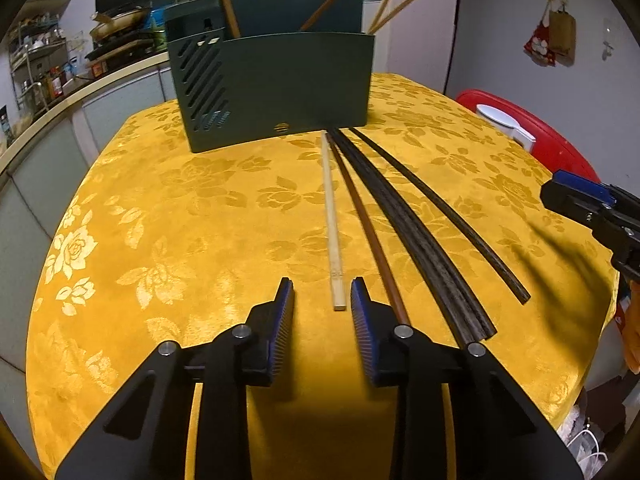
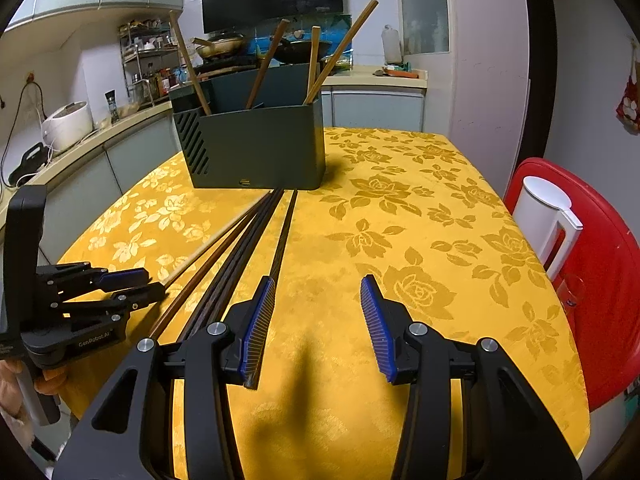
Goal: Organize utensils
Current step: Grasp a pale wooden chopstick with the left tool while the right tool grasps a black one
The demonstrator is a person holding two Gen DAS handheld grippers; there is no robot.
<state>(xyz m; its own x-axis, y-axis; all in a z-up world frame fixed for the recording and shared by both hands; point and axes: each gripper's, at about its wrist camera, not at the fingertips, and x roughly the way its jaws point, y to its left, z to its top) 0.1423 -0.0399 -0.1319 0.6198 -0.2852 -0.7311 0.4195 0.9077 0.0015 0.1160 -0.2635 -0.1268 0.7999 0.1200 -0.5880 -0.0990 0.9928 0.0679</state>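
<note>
Fingers of the left gripper (image 1: 322, 294) stand apart and grip nothing, with the near end of the pale chopstick (image 1: 332, 236) lying on the desk (image 1: 180, 216) just ahead of the gap between them. That stick's long axis runs straight away from the fingers, far tip pointing at the green utensil holder (image 1: 280, 80); left is clearly the nearer hand. Off to the side, the right gripper (image 2: 318, 296) is also open and empty, its left finger (image 2: 260, 320) over the outermost dark chopstick (image 2: 285, 236).

We count five chopsticks (image 1: 335, 220) lying on the tablecloth (image 1: 160, 208), four standing chopsticks (image 2: 340, 52) and one holder (image 1: 280, 84).
</note>
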